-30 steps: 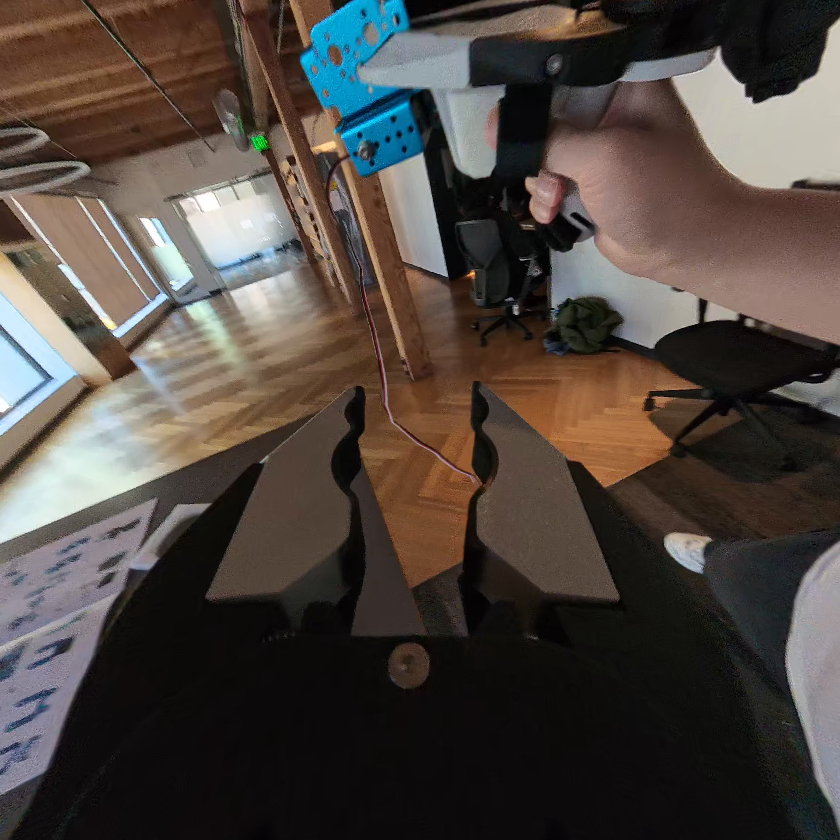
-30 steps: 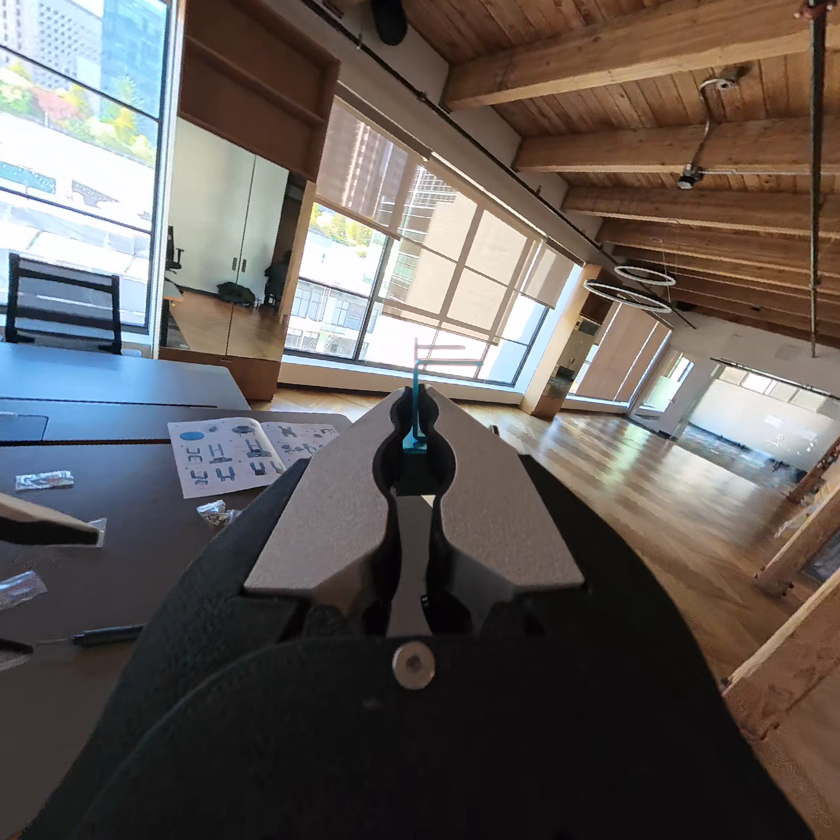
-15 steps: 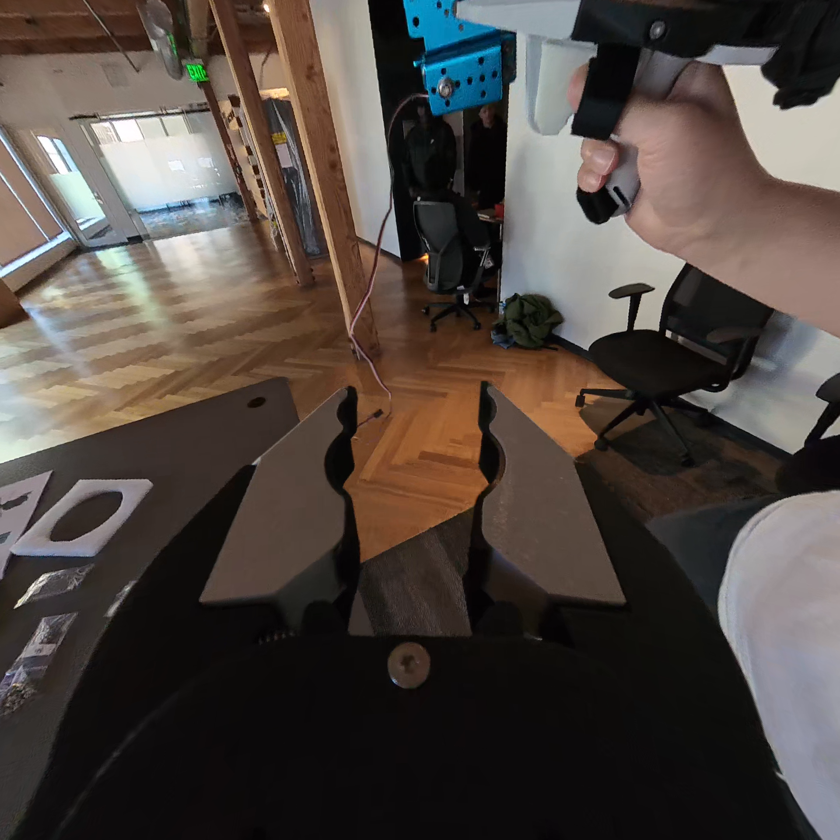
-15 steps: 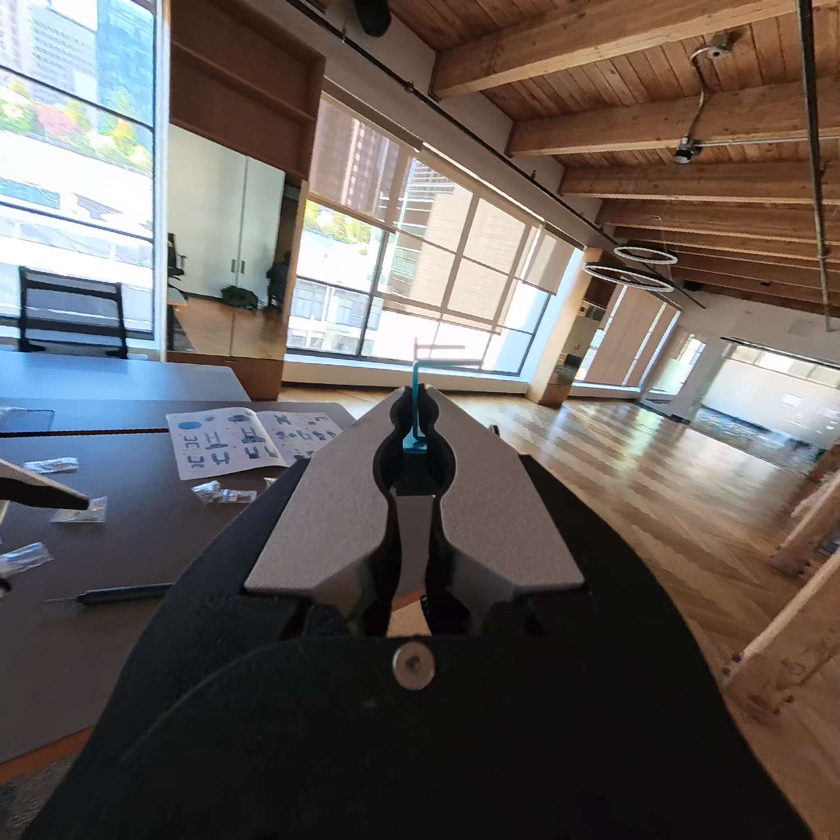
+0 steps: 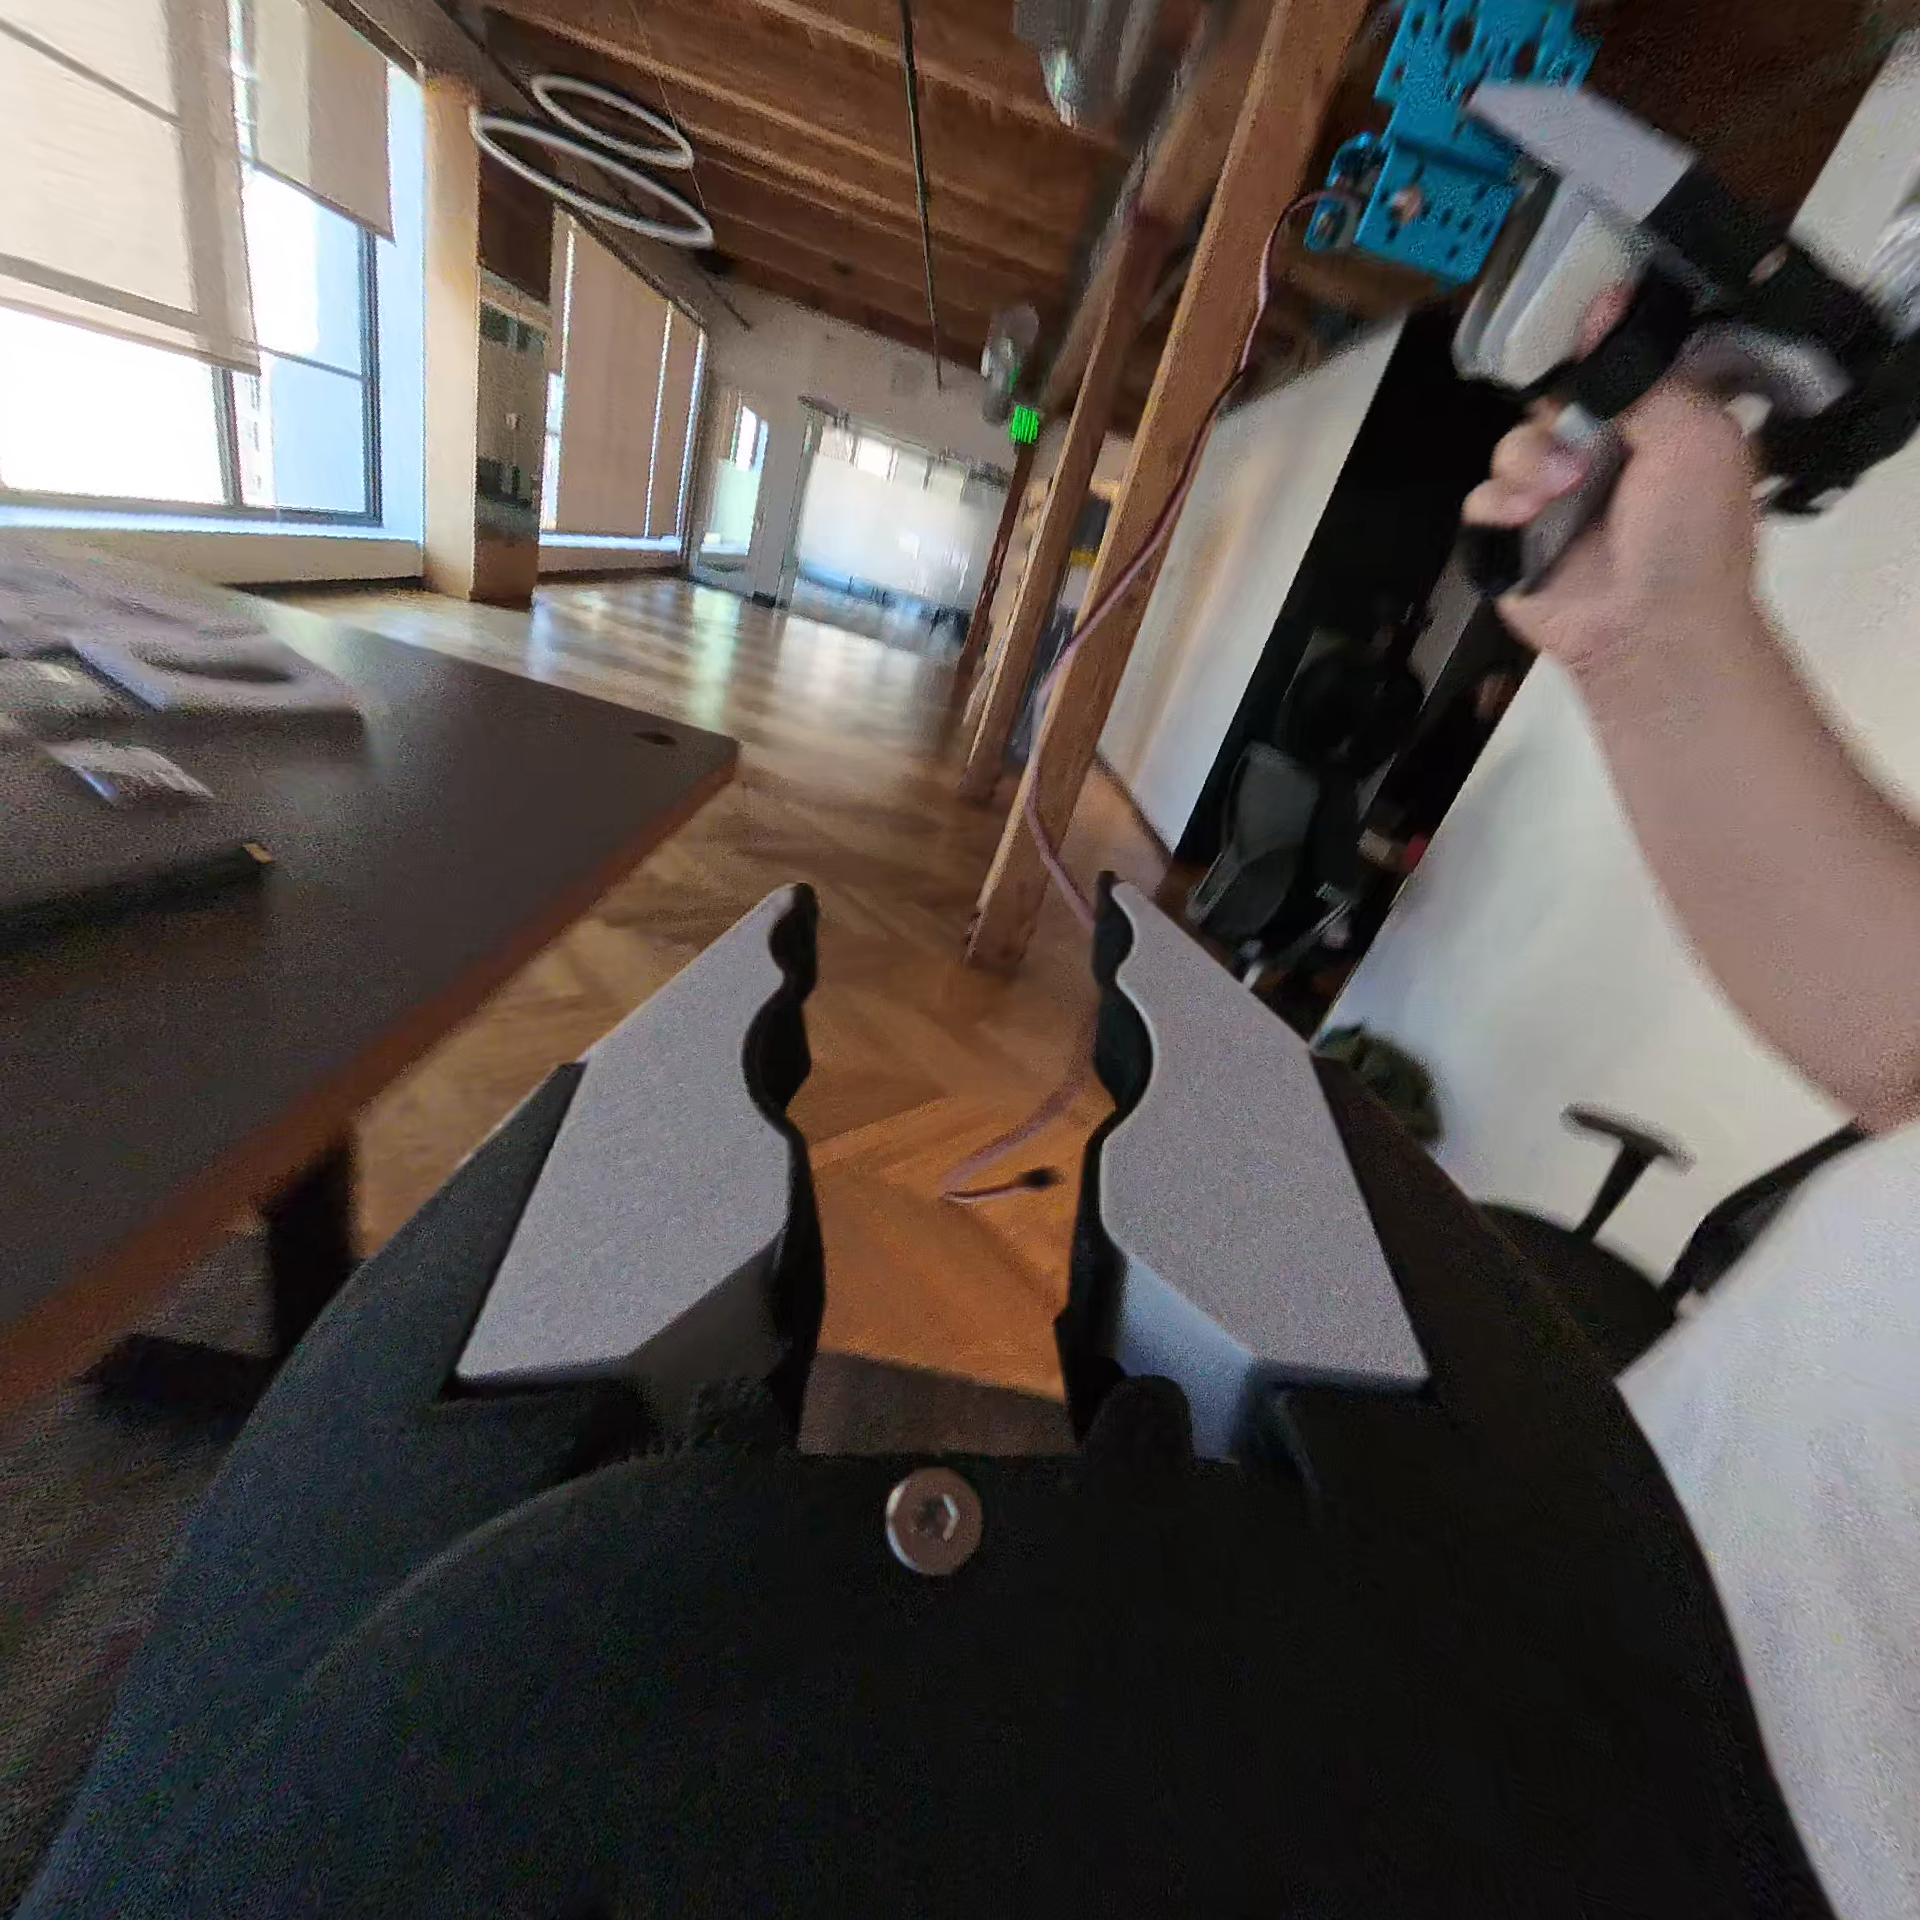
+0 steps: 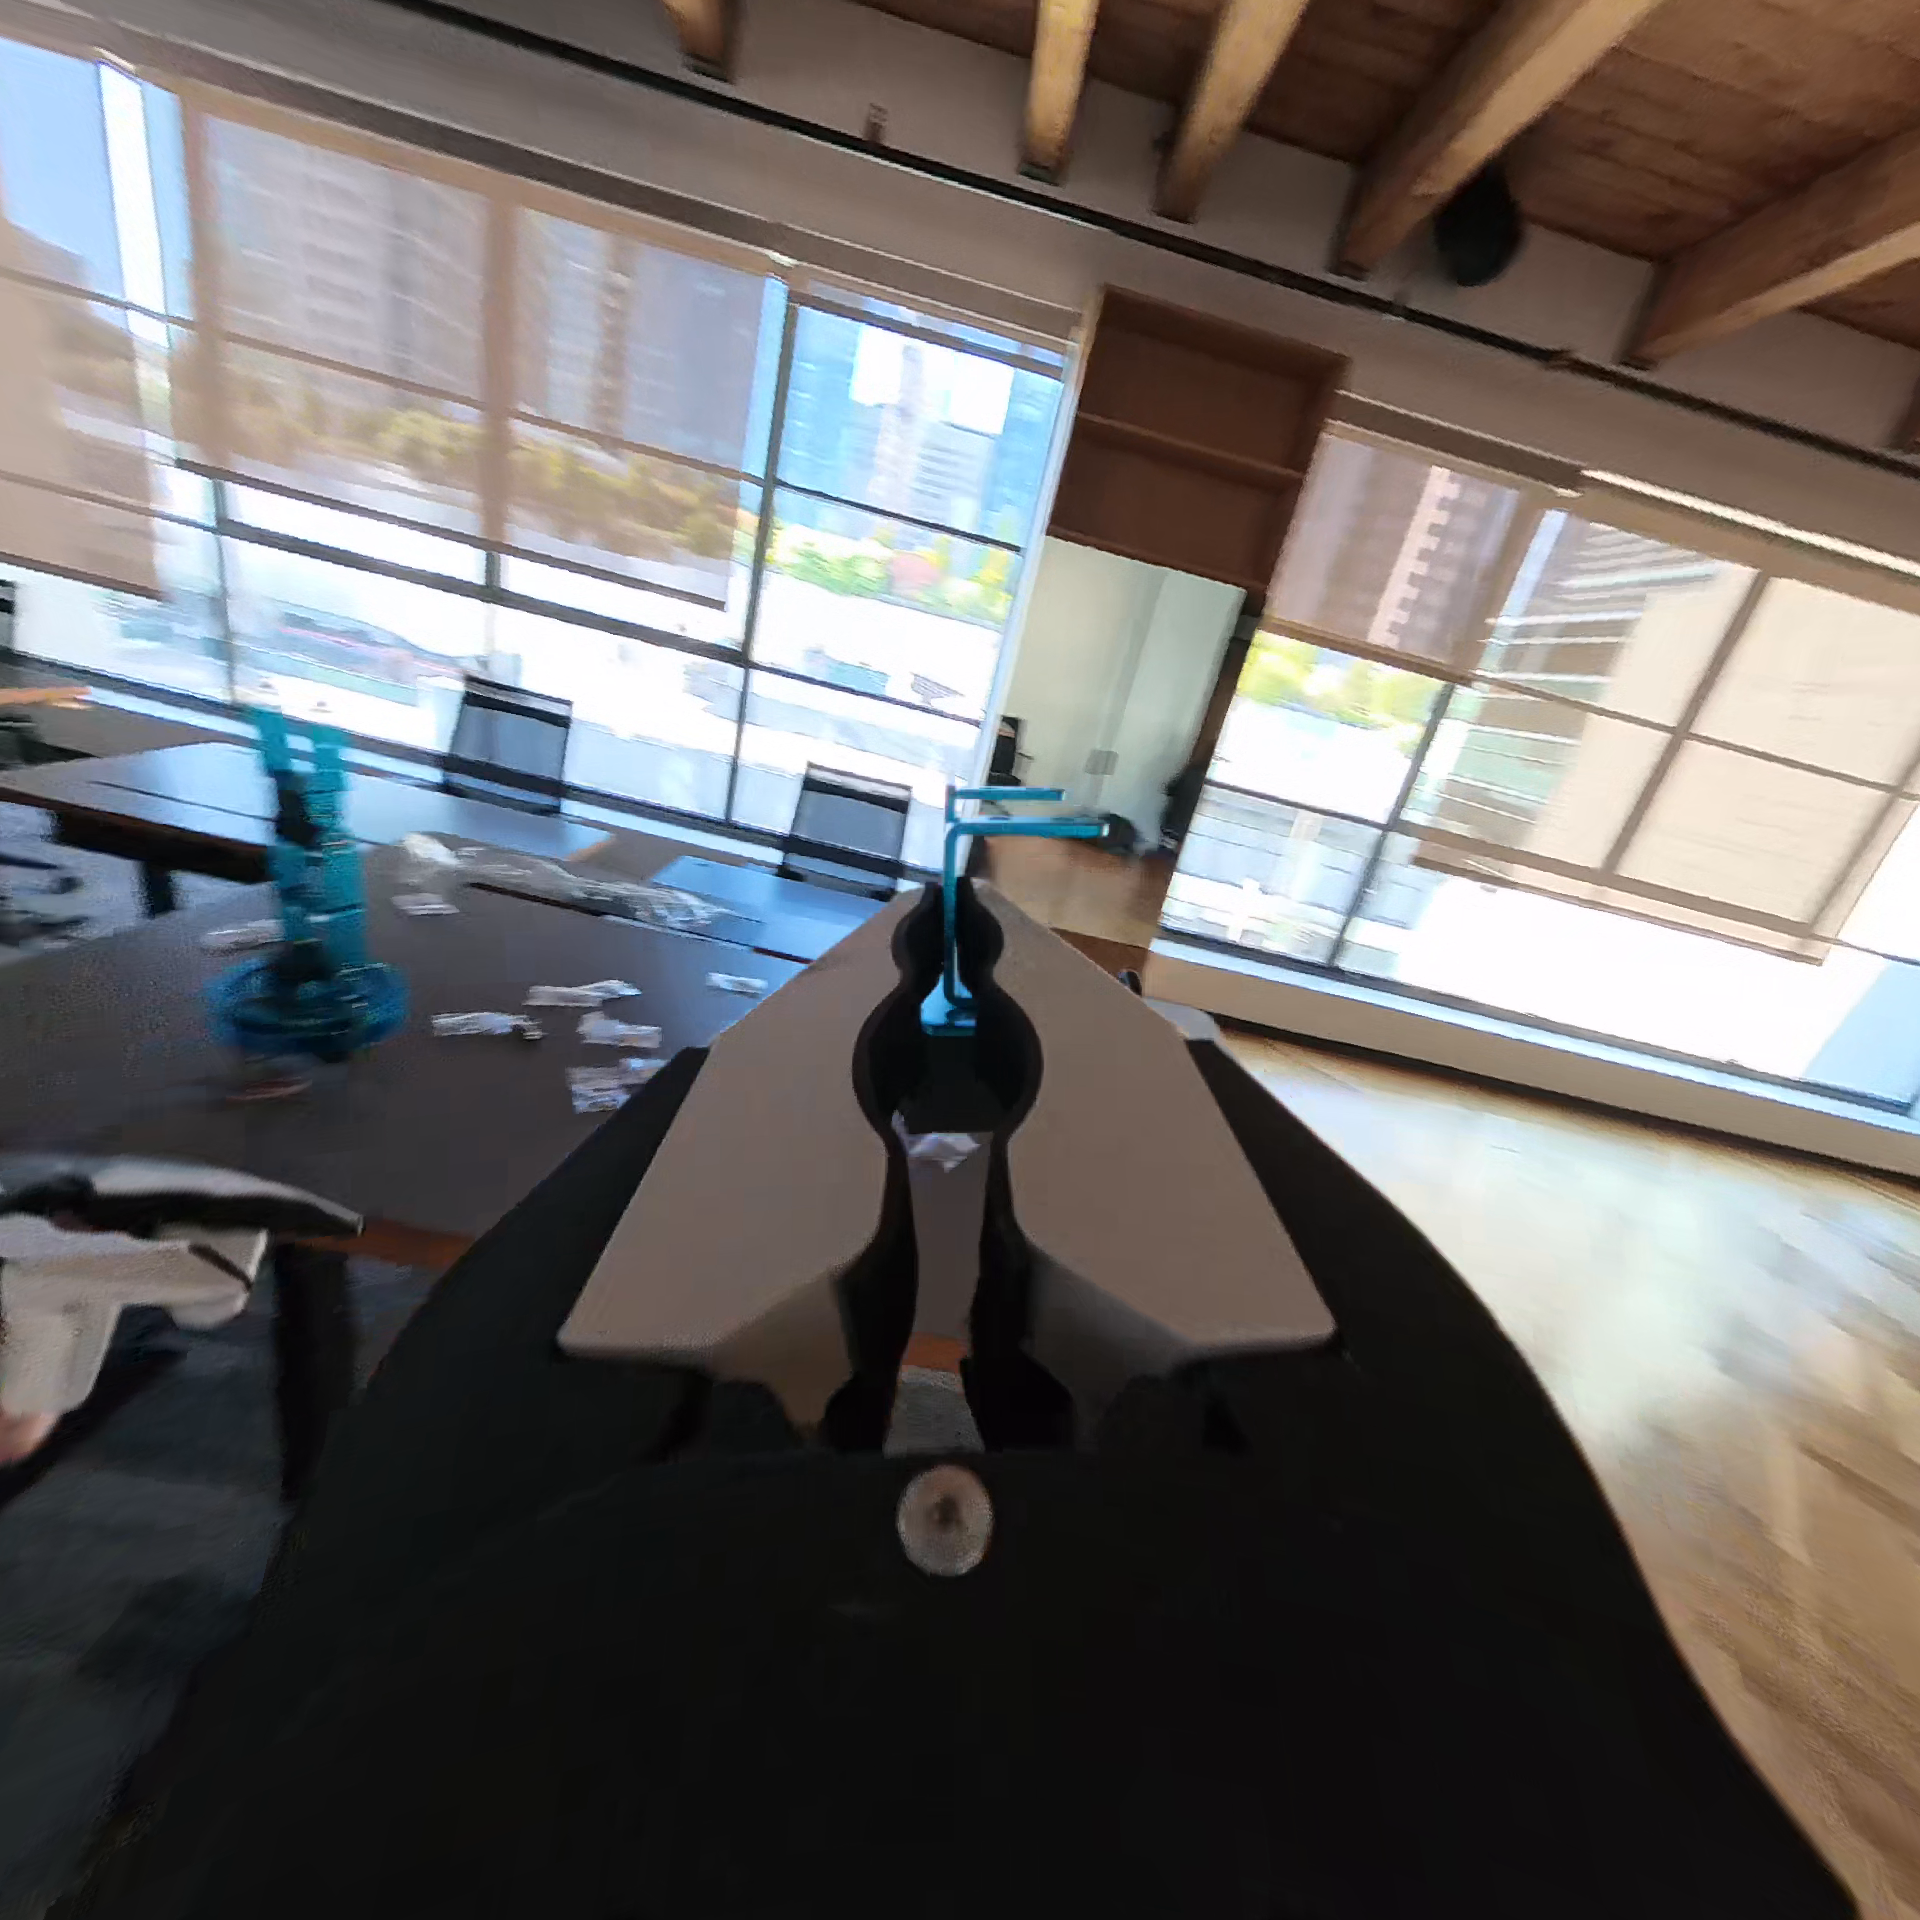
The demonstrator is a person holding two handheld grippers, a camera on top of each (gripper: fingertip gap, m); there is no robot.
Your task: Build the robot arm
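Note:
My left gripper [image 5: 951, 904] is open and empty, held in the air off the corner of a dark table [image 5: 416, 831], over the wood floor. My right gripper [image 6: 958, 894] is shut on a blue metal bracket [image 6: 982, 831] that sticks out past its tips. In the left wrist view the right gripper [image 5: 1496, 177] shows at the upper right in a person's hand [image 5: 1621, 540], holding the blue perforated bracket assembly [image 5: 1434, 156] with a thin red wire [image 5: 1132, 582] hanging from it. A blue mechanical assembly [image 6: 307, 925] stands on the table at the left of the right wrist view.
Small plastic parts bags [image 6: 603, 1039] and papers [image 5: 156, 665] lie on the table. Wooden posts [image 5: 1132, 520] stand ahead of the left gripper. Office chairs [image 5: 1621, 1236] stand by the white wall at right. Chairs [image 6: 847, 831] line the table's far side before large windows. The tips of one gripper are about 30 cm away from the tips of the other.
Both grippers have swung round, the views are blurred with motion. The right view now faces the table and the blue assembly. The left view has turned left toward the windows. The grips are unchanged.

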